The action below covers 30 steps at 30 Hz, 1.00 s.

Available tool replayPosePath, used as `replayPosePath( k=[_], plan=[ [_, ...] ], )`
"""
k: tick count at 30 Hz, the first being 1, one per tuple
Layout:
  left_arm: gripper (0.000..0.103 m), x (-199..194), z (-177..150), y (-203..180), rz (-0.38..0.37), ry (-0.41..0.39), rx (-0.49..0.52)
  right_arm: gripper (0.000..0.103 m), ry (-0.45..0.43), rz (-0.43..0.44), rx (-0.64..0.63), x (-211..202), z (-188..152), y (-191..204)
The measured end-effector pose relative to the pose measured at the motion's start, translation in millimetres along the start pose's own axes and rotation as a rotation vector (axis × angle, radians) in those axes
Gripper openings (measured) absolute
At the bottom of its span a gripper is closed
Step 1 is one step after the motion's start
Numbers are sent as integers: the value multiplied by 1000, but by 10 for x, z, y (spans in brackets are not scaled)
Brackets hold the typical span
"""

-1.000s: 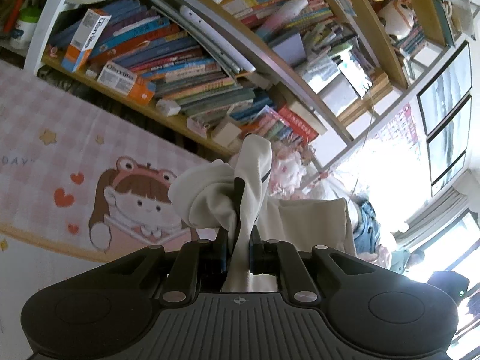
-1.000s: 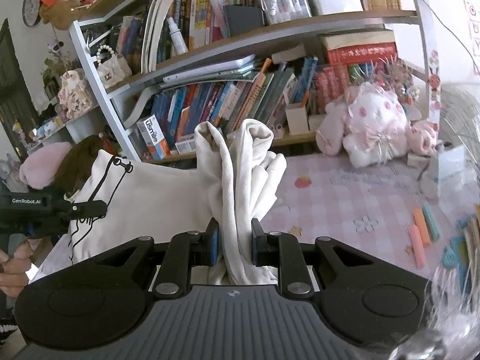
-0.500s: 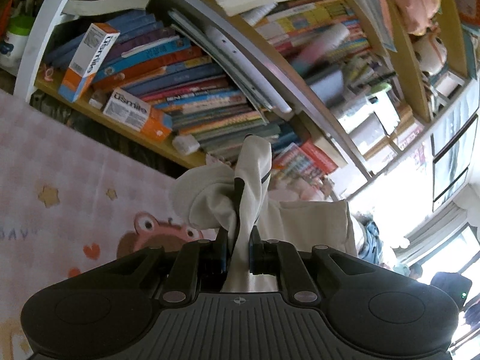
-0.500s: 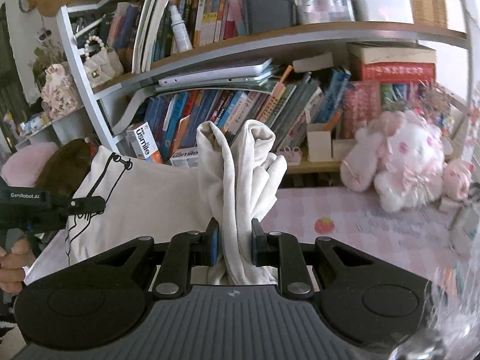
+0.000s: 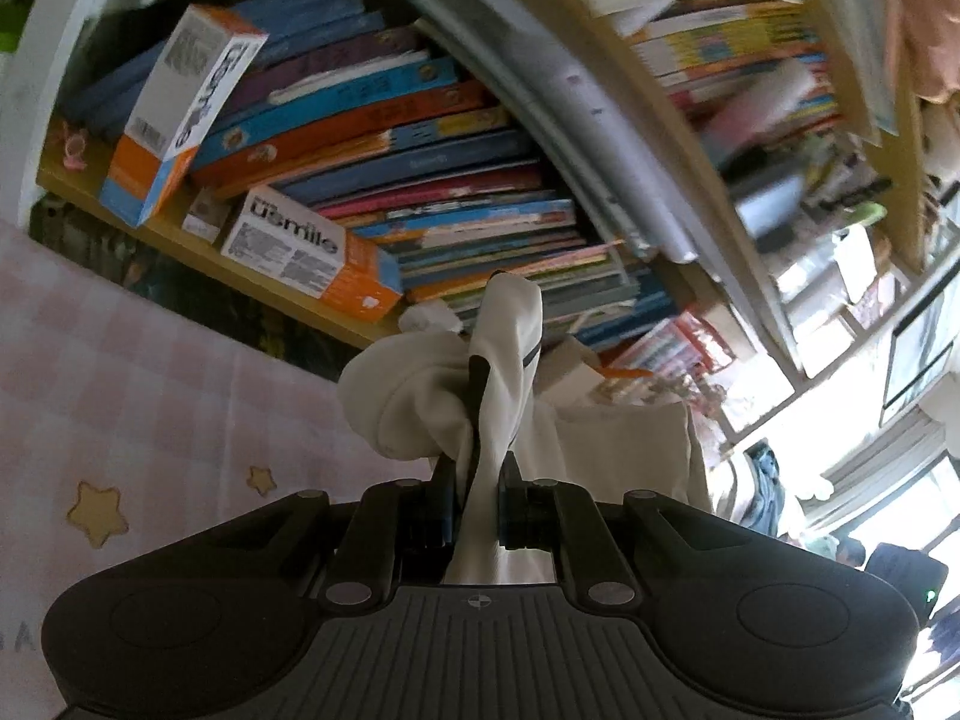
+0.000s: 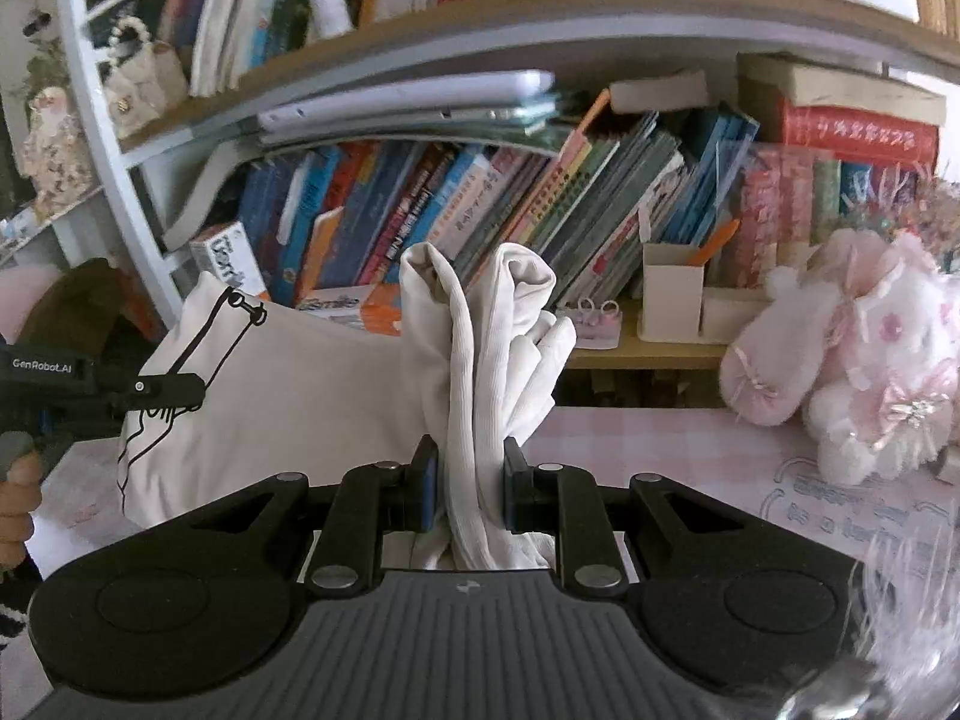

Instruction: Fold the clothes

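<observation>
The white garment (image 6: 288, 396) hangs stretched in the air between the two tongs, above the table (image 6: 660, 450) with its pink checked cloth. The right tongs (image 6: 467, 480) are closed narrowly on a bunched, ribbed fold of it, and the left tongs (image 5: 475, 498) pinch another gathered edge, with the black line print on the fabric showing beside them. From the right side the left tongs also show at the far end of the fabric, held in a hand (image 6: 15, 492). Just behind stands a crowded bookshelf (image 6: 480, 24), its leaning books (image 6: 480, 210) and two orange-and-white boxes (image 5: 312, 252) close to the raised fabric. A pink plush rabbit (image 6: 840, 360) sits on the table to the right, well clear of the garment. A small cardboard box (image 6: 672, 294) stands on the lowest shelf.
</observation>
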State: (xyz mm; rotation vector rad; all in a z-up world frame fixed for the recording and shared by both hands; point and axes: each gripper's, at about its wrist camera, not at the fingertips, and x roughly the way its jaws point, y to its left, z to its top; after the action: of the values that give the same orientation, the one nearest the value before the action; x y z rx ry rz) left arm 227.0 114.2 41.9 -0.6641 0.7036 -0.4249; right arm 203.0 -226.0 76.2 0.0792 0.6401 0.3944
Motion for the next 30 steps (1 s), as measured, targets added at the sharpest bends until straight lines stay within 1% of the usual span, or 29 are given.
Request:
replayPosePath(
  k=[8,12,15,17,19,21,22,23,24,26,28,29,30],
  plan=[
    [11,469,134,359,11,18,-32,18,31,-2,14,610,28,-195],
    [11,652,154,519,27,32,-36,18,48,-3,38,902,-33,-290],
    [11,761,141,642,39,44,-39,19,71,-5,71,1100,-105,-377],
    [11,804,113,738,46,47,-54,19,95,-13,121,1205,-158,-463],
    [12,820,75,844,46,44,-92,22,116,-16,194,1288,-213,-571],
    [13,831,33,945,42,41,-148,27,128,4,317,1331,-274,-728],
    [18,836,12,973,45,37,-168,28,130,16,374,1346,-305,-794],
    [19,843,-5,992,51,34,-182,29,130,20,405,1352,-325,-820],
    [20,854,-16,990,65,34,-186,30,132,15,412,1358,-334,-815],
    [26,869,-31,972,95,32,-187,32,131,0,416,1348,-337,-789],
    [33,828,-13,884,141,28,-162,35,118,-32,384,1266,-295,-718],
    [33,769,-9,834,159,19,-139,40,111,-47,369,1226,-275,-682],
    [34,700,-14,769,175,7,-108,51,99,-61,348,1165,-255,-644]
  ],
)
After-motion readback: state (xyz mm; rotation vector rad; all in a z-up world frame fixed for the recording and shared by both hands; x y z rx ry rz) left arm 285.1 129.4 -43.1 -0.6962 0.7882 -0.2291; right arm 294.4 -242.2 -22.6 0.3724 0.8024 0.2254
